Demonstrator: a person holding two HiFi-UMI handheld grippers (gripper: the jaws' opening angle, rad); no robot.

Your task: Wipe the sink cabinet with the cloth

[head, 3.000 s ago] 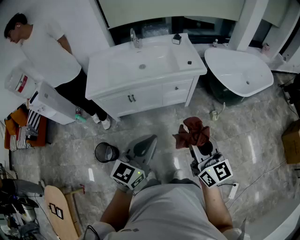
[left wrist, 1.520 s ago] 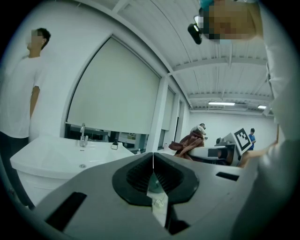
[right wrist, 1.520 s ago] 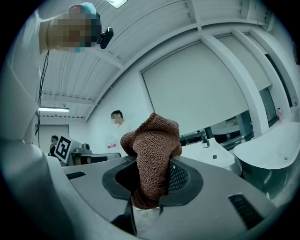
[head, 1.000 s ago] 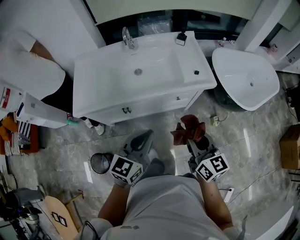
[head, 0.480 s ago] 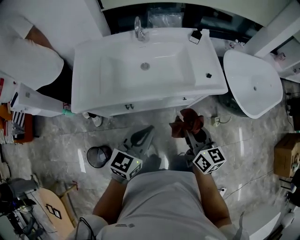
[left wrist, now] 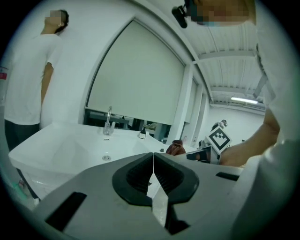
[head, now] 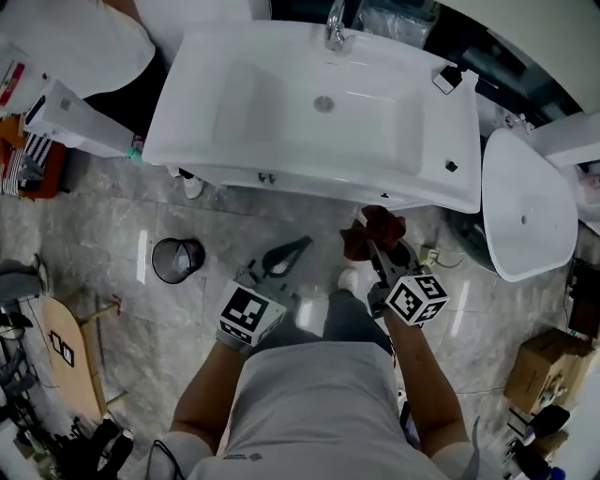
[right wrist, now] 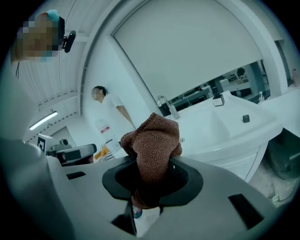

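Note:
The white sink cabinet [head: 309, 183] stands ahead of me, its basin top [head: 281, 103] with a chrome tap [head: 336, 17] at the back. My right gripper [head: 378, 239] is shut on a bunched reddish-brown cloth [head: 373, 231], held just below the cabinet's front right edge. The cloth [right wrist: 152, 143] bulges up out of the jaws in the right gripper view. My left gripper [head: 286, 251] is shut and empty, over the floor in front of the cabinet; its jaws meet in the left gripper view [left wrist: 153, 161].
A person in a white shirt [head: 66, 37] stands left of the cabinet by a white box [head: 75, 117]. A small black bin [head: 176, 259] sits on the marble floor. A white oval tub [head: 530, 202] is at right, a cardboard box [head: 546, 370] lower right.
I have walked closer to the cabinet; it now fills the top of the head view. Both grippers moved forward with it, the cloth still held in the right one.

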